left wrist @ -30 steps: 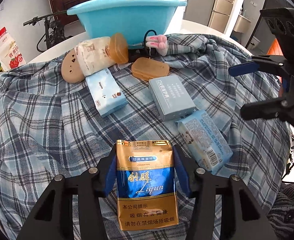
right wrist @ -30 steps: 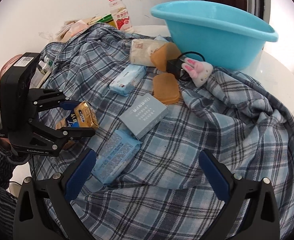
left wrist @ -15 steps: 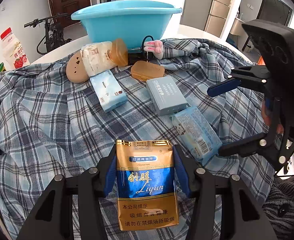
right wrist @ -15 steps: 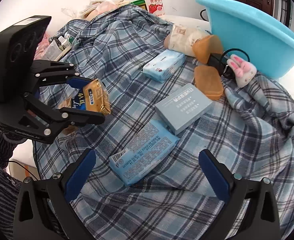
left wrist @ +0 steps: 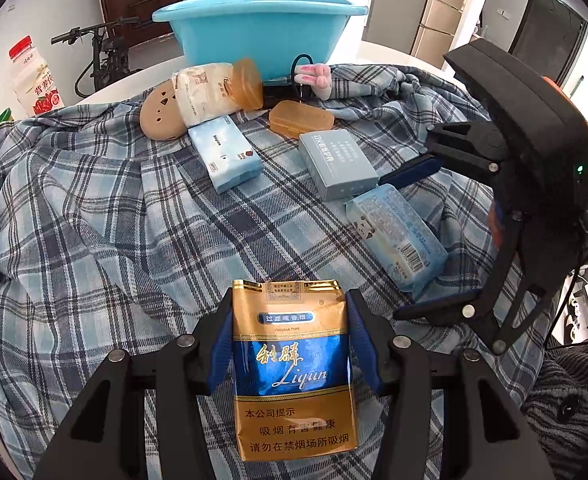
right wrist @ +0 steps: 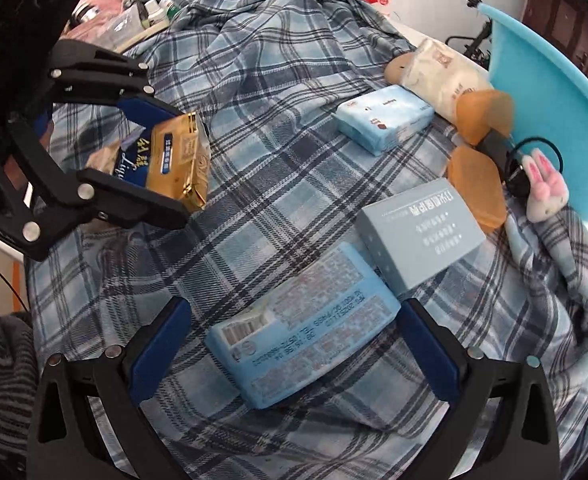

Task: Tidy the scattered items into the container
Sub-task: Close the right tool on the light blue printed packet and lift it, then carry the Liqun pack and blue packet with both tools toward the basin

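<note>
My left gripper is shut on a gold and blue cigarette pack and holds it above the plaid cloth; it also shows in the right wrist view. My right gripper is open, its fingers on either side of a light blue tissue pack, low over it; that pack also shows in the left wrist view. The blue basin stands at the far edge. On the cloth lie a grey-blue box, another tissue pack, amber cases and a bunny charger.
A plaid cloth covers the table. A wrapped pack on a tan disc lies near the basin. A milk bottle stands far left. Bottles and clutter sit beyond the cloth's edge.
My right gripper has moved in and down until its open fingers straddle the light blue tissue pack. My left gripper keeps the cigarette pack and has risen slightly.
</note>
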`<act>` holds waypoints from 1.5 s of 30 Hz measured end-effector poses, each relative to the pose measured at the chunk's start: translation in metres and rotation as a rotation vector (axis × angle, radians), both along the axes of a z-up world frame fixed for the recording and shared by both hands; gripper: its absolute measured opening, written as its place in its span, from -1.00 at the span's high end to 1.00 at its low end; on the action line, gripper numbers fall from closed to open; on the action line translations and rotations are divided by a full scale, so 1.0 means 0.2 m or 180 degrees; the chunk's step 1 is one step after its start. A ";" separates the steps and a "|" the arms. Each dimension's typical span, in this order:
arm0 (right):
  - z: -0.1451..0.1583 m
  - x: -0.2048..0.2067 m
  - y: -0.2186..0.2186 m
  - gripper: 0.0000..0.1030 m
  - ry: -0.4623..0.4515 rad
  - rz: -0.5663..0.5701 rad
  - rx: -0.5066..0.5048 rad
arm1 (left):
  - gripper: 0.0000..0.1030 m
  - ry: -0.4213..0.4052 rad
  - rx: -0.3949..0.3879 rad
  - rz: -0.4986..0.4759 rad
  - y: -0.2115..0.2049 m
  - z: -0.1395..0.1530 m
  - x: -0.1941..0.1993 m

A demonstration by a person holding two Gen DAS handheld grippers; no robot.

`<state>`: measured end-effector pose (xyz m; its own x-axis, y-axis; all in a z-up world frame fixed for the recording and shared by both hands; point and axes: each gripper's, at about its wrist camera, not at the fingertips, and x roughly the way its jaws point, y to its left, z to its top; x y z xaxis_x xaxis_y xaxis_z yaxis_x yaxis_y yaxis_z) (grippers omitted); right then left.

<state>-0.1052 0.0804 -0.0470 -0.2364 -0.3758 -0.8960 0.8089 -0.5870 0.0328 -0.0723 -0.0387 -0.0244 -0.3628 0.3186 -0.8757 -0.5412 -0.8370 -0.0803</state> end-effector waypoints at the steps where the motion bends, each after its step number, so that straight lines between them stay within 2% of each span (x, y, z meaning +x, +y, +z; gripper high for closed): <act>1: -0.01 0.00 0.00 -0.99 0.0032 0.0001 0.0007 | -0.06 -0.0007 -0.0002 -0.0003 0.00 0.00 0.00; 2: -0.01 -0.01 0.01 -0.98 0.0045 -0.0018 -0.0009 | -0.06 -0.0009 -0.0007 -0.0006 0.00 -0.01 0.00; 3: -0.01 -0.01 0.02 -0.78 0.0096 -0.0064 -0.0027 | -0.06 -0.0006 -0.0014 -0.0009 0.00 -0.01 0.01; 4: 0.00 0.00 0.02 -0.49 0.0131 -0.0077 -0.0046 | -0.06 -0.0001 -0.0019 -0.0016 0.00 -0.01 0.01; 9: 0.07 0.06 0.06 -0.40 0.0231 -0.0135 -0.0026 | -0.06 -0.0010 -0.0004 -0.0034 0.01 -0.01 0.01; 16: 0.17 0.10 0.15 -0.39 0.0234 -0.0327 -0.0237 | -0.07 -0.0002 0.0033 -0.0060 0.04 0.01 0.00; 24: 0.28 0.05 0.32 -0.39 0.0228 -0.0791 -0.0491 | -0.07 -0.0073 0.0106 -0.0057 0.06 0.02 -0.01; 29: 0.32 0.05 0.41 -0.39 0.0442 -0.1131 -0.0546 | -0.07 0.0010 0.0090 0.0001 0.07 0.07 -0.03; 38: 0.39 0.11 0.47 -0.40 0.0575 -0.1199 -0.0615 | -0.07 0.0160 0.0214 0.0032 0.10 0.17 -0.05; 45: 0.40 0.14 0.50 -0.40 0.0530 -0.1192 -0.0614 | -0.07 0.0189 0.0199 -0.0010 0.14 0.19 -0.05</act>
<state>-0.0765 0.1794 0.0335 -0.5229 -0.3932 -0.7563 0.5455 -0.8361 0.0576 -0.0821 -0.0110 0.0135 -0.4125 0.3733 -0.8310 -0.5493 -0.8296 -0.1000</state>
